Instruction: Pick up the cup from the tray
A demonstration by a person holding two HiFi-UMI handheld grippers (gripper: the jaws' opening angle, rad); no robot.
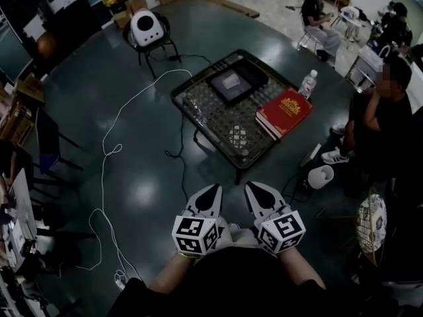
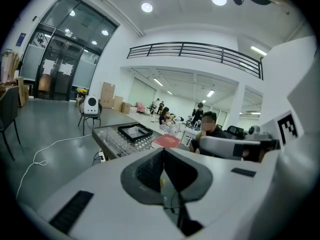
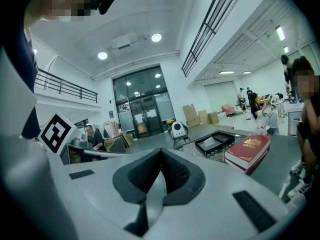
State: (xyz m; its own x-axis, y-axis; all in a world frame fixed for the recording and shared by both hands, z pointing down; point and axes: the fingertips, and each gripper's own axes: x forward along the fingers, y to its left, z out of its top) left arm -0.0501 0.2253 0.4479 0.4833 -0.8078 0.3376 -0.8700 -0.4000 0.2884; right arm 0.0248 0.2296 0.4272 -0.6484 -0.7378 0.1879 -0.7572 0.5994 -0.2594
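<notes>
A clear cup (image 1: 229, 82) sits in a black tray (image 1: 246, 69) on the far part of a low glass-topped table (image 1: 218, 121). Both grippers are held low and close to the body, well short of the table. My left gripper (image 1: 214, 189) is shut with nothing in it, and so is my right gripper (image 1: 252, 187). In the left gripper view the tray (image 2: 134, 132) lies far beyond the closed tips (image 2: 163, 151). The right gripper view shows the tray (image 3: 215, 142) and the pale cup (image 3: 210, 142) past its closed tips (image 3: 161, 151).
Red books (image 1: 284, 111) lie on the table's right edge, with a water bottle (image 1: 308, 83) behind them. A seated person (image 1: 383, 114) is at the right. A white cable (image 1: 109, 150) trails over the floor. A white round device (image 1: 145, 26) rests on a chair at the back.
</notes>
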